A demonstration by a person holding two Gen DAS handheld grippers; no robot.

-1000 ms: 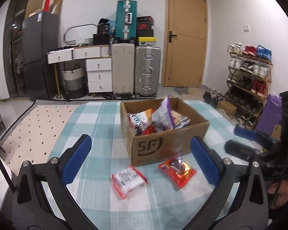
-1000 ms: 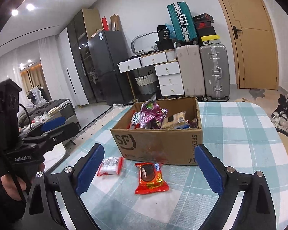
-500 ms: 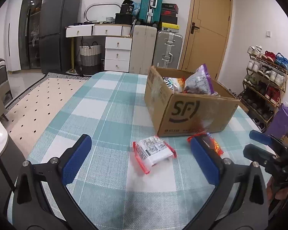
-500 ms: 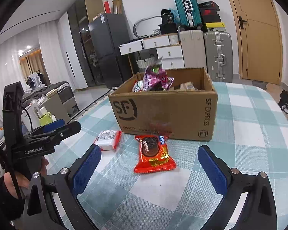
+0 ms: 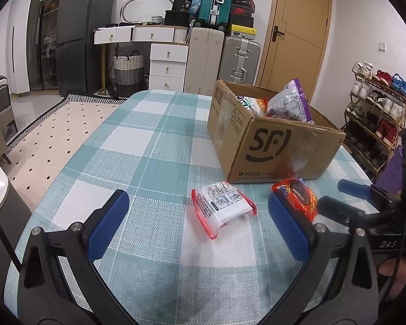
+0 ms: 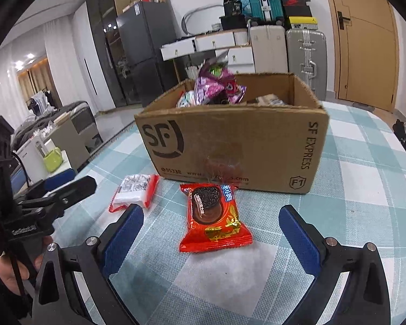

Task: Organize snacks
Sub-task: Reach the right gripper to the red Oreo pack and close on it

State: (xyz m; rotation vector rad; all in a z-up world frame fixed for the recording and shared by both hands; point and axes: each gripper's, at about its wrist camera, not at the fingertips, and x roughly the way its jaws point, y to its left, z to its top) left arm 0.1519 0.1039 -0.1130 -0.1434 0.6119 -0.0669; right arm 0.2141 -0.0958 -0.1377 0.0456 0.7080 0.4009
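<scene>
Both tongs have dropped lower and closer to the checked surface (image 5: 138, 146) over the last second — an approach, by the look of it. The left tongs (image 5: 197, 227) gape wide, empty, with the white snack packet (image 5: 222, 208) at their 12 o'clock. The right tongs (image 6: 211, 235) also stand open, framing the red cookie packet (image 6: 212, 216). The cardboard box (image 6: 230, 146) of snacks sits at 12 o'clock beyond — two packets left to collect.

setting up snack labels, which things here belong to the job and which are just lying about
Job: red cookie packet, white packet, cardboard box with snacks, both open tongs: left, right.

Lying about: suitcases, shoe rack, fridge.
</scene>
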